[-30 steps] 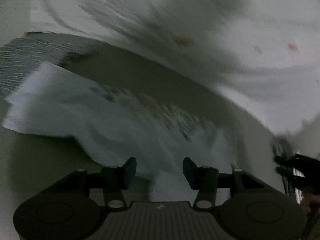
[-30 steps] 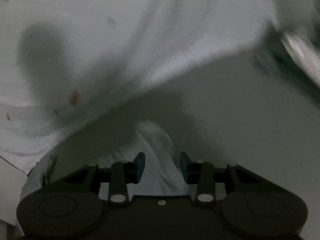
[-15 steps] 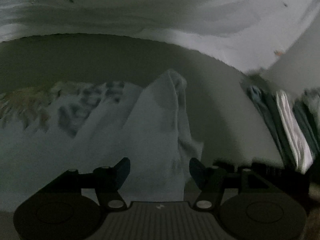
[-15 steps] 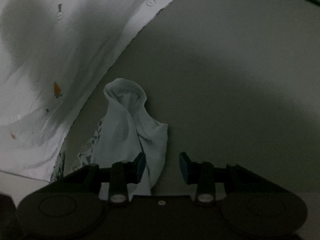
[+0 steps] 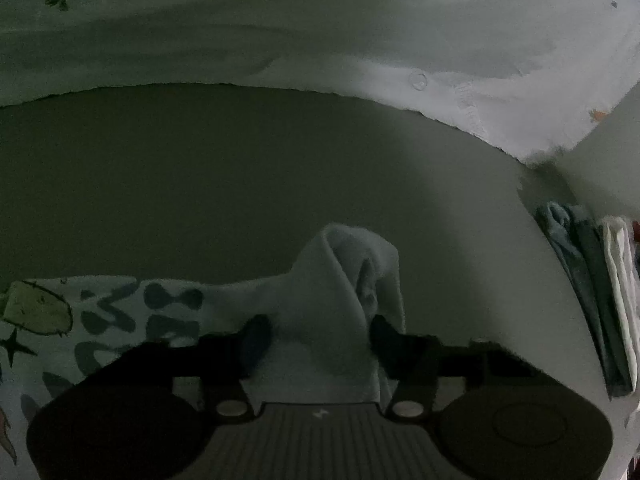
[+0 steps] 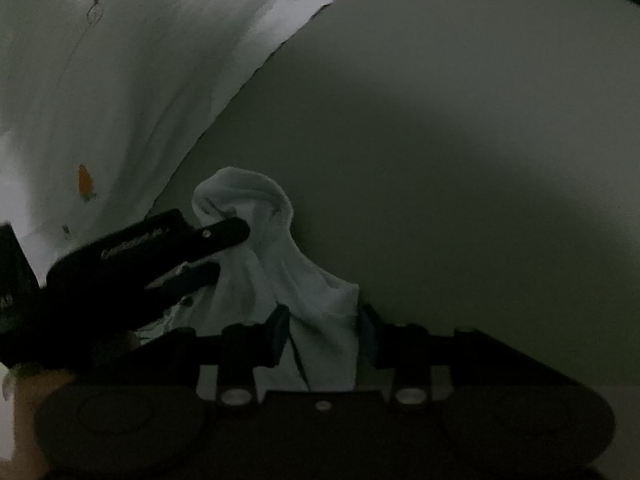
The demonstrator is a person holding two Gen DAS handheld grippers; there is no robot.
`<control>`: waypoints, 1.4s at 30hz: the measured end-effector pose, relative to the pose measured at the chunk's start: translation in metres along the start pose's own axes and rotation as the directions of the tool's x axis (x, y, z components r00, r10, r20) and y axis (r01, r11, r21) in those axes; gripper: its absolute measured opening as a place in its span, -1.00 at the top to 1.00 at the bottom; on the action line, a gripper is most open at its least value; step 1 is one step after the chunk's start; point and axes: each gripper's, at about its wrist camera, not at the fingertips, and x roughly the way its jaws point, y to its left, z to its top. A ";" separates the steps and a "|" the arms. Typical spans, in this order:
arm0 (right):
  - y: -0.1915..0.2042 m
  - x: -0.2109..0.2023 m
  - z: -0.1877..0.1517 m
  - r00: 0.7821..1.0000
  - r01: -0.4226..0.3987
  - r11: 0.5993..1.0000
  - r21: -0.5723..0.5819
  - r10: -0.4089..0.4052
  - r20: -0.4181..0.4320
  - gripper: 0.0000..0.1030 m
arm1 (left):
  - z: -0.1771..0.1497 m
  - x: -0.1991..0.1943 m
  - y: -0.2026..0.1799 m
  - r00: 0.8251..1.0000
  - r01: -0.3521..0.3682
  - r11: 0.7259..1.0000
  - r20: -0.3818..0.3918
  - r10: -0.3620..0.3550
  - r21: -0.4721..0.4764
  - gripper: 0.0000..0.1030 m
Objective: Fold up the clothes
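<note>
Straddling the near end of the shirt (image 6: 320, 304) with the right tongs (image 6: 324, 326): pads apart, pale cloth filling the whole gap and reaching both of them, too dark to tell whether pressed or merely flanked. Just beyond, along the same shirt, straddling a bunched peak with the left tongs (image 5: 318, 332), jaws having just been closing, cloth between them. From the right view, coming in at the shirt from the left, with the upper of the two fingers (image 6: 224, 232) laid across the top fold of the peak and the lower one at the peak's side, a visible gap between the two and cloth in it; cannot tell whether that cloth is truly pinched. Left of the peak in the left view, lying flat and spread: the printed part of the shirt, with dark blobs, a star and a yellowish patch. Under the shirt and beyond it, a bare grey-green surface (image 5: 240, 180), mostly in shadow. Right of the shirt and well apart from it, a pile (image 5: 580, 280) of folded teal and white pieces at the surface's edge. Farthest from the shirt, across the bare stretch, a white cloth (image 5: 280, 20) with small orange carrots and a button, its edge running along the surface, not touching the shirt.
</note>
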 end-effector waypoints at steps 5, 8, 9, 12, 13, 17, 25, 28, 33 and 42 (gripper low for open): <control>0.006 0.006 0.007 1.000 -0.022 0.999 -0.024 0.021 -0.010 0.84 | 0.005 -0.016 0.013 0.999 0.017 0.998 0.037 -0.015 -0.057 0.90; 0.018 -0.011 0.013 0.996 -0.034 0.996 -0.083 0.041 0.080 0.85 | 0.011 -0.045 0.014 0.993 -0.015 0.999 0.115 0.020 -0.046 0.92; 0.024 -0.020 0.017 0.992 -0.045 0.993 -0.109 0.057 0.116 0.86 | 0.014 -0.063 0.015 0.987 -0.024 0.999 0.160 0.030 -0.038 0.92; 0.048 -0.054 0.028 0.967 -0.100 0.976 -0.193 0.142 0.213 0.86 | 0.019 -0.127 0.012 0.949 -0.063 0.998 0.310 0.062 -0.004 0.93; 0.059 -0.067 0.031 0.952 -0.128 0.965 -0.230 0.184 0.243 0.86 | 0.021 -0.151 0.011 0.928 -0.081 0.997 0.365 0.072 0.008 0.93; 0.119 -0.134 0.030 0.848 -0.203 0.868 -0.454 0.387 0.361 0.86 | 0.020 -0.271 -0.004 0.775 -0.176 0.983 0.623 0.108 0.048 0.93; 0.188 -0.298 -0.010 0.489 -0.174 0.611 -0.773 0.735 0.470 0.86 | -0.053 -0.467 -0.033 0.404 -0.270 0.963 0.907 0.122 -0.009 0.93; 0.189 -0.356 -0.032 0.355 -0.121 0.540 -0.833 0.807 0.472 0.86 | -0.094 -0.515 -0.057 0.296 -0.264 0.964 0.953 0.066 0.016 0.93; 0.177 -0.424 -0.058 0.196 -0.075 0.479 -0.875 0.867 0.458 0.86 | -0.133 -0.569 -0.087 0.169 -0.262 0.962 0.985 -0.033 0.078 0.93; 0.154 -0.511 -0.081 0.048 -0.031 0.458 -0.888 0.888 0.457 0.86 | -0.161 -0.604 -0.118 0.103 -0.222 0.947 0.971 -0.214 0.232 0.92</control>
